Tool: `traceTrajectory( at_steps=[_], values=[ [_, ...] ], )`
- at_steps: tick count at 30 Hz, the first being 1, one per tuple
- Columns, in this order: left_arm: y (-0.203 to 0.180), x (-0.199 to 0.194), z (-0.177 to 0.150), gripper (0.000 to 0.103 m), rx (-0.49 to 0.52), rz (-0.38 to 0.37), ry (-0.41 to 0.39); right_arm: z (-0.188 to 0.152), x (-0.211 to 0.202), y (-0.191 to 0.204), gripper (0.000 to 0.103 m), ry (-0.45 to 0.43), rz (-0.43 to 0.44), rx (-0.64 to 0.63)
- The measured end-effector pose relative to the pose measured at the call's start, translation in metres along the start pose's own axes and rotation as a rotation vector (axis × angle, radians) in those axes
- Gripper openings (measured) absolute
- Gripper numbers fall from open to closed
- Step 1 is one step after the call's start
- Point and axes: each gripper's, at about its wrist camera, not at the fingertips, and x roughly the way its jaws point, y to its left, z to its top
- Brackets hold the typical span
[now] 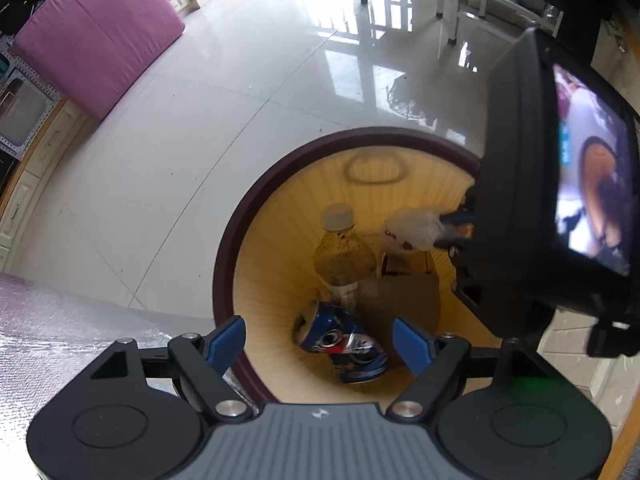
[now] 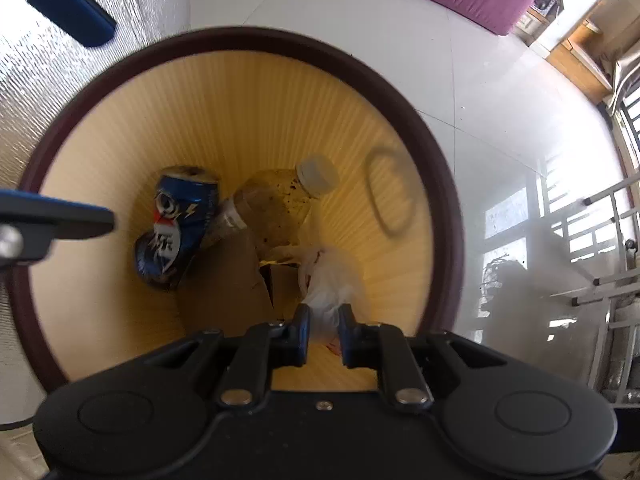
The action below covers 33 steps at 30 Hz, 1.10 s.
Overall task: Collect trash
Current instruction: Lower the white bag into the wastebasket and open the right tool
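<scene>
While the right gripper (image 2: 323, 326) is pointing down into the mouth of the bin (image 2: 240, 36), its jaws are pinching a crumpled white plastic bag (image 2: 332, 276); they are nearly closed, with only the thin neck of the bag between the blue pads. The bag is hanging just inside the rim, above the other trash and not yet resting on it.

The left gripper (image 1: 320, 340) is hovering over the near edge of the same bin with its jaws standing wide apart and nothing between them.

Deeper in the bin, a crushed blue can (image 2: 176, 224) is lying against a plastic bottle (image 2: 276, 204) with a white cap, and a piece of brown cardboard (image 2: 228, 284) is covering the bottom. Beyond the bin, the glossy tiled floor (image 1: 200, 120) is reflecting the window, and a purple cushion (image 1: 96, 36) is lying farther away.

I am judging that the main risk is with the release. The bag is light and clingy, so it may be sticking to one pad when the jaws are opening, and then it could be coming back out with the gripper. If the hand is opening too near the rim, the bag may be catching on the edge or falling outside. The two grippers are also working close together, so a knock between them is possible.
</scene>
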Motion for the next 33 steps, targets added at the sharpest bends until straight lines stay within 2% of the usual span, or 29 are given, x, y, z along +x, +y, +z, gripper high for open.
traceTrajectory(
  at_steps=[2,5,11,15,21,22,23,25,27,29,31,33],
  values=[
    [-0.001,0.001,0.0,0.081,0.004,0.007,0.011,0.004,0.002,0.002,0.015,-0.009,-0.016,-0.016],
    [-0.003,0.001,0.001,0.081,0.014,0.001,0.019,0.005,-0.002,-0.003,0.015,-0.026,0.018,0.004],
    [0.008,-0.008,0.004,0.081,-0.033,-0.003,-0.01,-0.002,-0.057,-0.039,0.015,-0.129,0.099,0.088],
    [0.021,-0.019,0.006,0.081,-0.1,-0.016,-0.052,-0.013,-0.091,-0.059,0.014,-0.175,0.242,0.145],
    [0.027,-0.024,0.005,0.081,-0.13,-0.03,-0.069,-0.019,-0.095,-0.03,0.013,-0.1,0.453,0.007],
    [0.027,-0.024,0.005,0.081,-0.13,-0.031,-0.067,-0.02,-0.093,-0.025,0.011,-0.082,0.492,-0.005],
    [0.028,-0.025,0.006,0.081,-0.129,-0.032,-0.066,-0.021,-0.091,-0.023,0.001,-0.071,0.532,-0.01],
    [0.029,-0.026,0.007,0.081,-0.134,-0.039,-0.07,-0.022,-0.093,-0.02,0.0,-0.077,0.595,-0.004],
    [0.031,-0.029,0.006,0.081,-0.138,-0.038,-0.072,-0.023,-0.1,-0.024,0.0,-0.104,0.607,-0.002],
    [0.031,-0.028,0.005,0.081,-0.134,-0.034,-0.067,-0.022,-0.105,-0.027,0.0,-0.119,0.572,-0.005],
    [0.028,-0.027,0.004,0.081,-0.123,-0.032,-0.059,-0.024,-0.103,-0.027,0.0,-0.107,0.518,-0.007],
    [0.026,-0.026,0.004,0.081,-0.114,-0.037,-0.052,-0.025,-0.096,-0.026,0.001,-0.085,0.509,0.002]
  ],
)
